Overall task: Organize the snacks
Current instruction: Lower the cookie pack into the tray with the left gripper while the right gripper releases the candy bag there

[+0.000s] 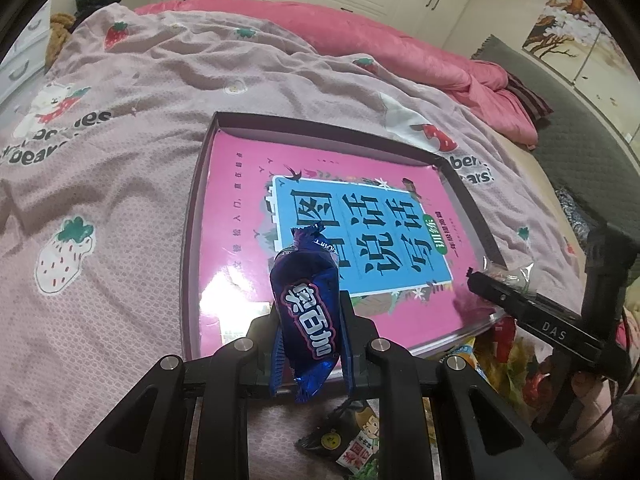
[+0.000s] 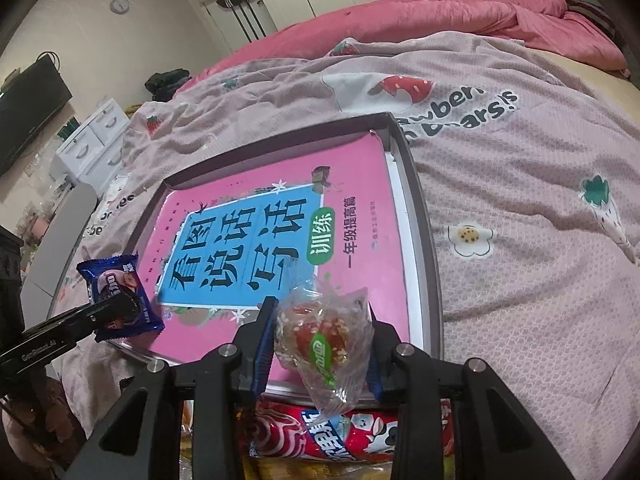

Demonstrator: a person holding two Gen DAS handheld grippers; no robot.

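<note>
Snacks are already in both grips, so the coming move turns on the tray (image 1: 472, 208) lying ahead of and below both. The left gripper (image 1: 310, 312) has its jaws pinched tight on a blue cookie packet (image 1: 306, 304), long axis upright, over the tray's near-left edge. The right gripper (image 2: 320, 332) clamps a clear candy bag (image 2: 324, 340) at the near-right edge. Both seem equally near. Only the right view shows the red snack bag (image 2: 320, 436) lying below on the bed.
</note>
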